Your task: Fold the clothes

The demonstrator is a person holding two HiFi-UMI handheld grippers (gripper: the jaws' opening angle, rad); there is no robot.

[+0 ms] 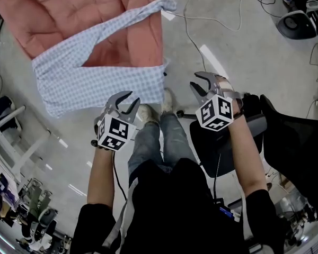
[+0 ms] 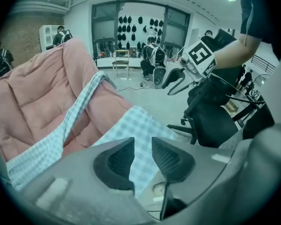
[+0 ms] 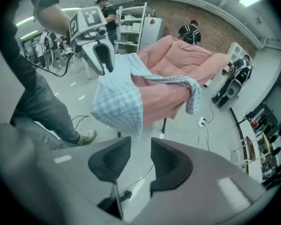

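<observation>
A blue-and-white checked garment [image 1: 90, 70] lies spread over a pink quilted pad [image 1: 58, 15], one long part running up to the pad's far right corner and its near edge hanging over the pad's front. My left gripper [image 1: 126, 102] hovers just off the garment's near right corner, open and empty. My right gripper [image 1: 200, 83] stands further right over bare floor, also open and empty. In the left gripper view the checked cloth [image 2: 140, 125] lies beyond the parted left gripper [image 2: 143, 151]. In the right gripper view the garment [image 3: 117, 102] hangs ahead of the right gripper [image 3: 140, 153].
A black office chair [image 1: 291, 142] stands at the right, close to my right arm. Cables [image 1: 191, 25] trail over the grey floor beyond the pad. The person's legs and shoes [image 1: 153, 112] are below the grippers. Several people and shelves stand far back in the room.
</observation>
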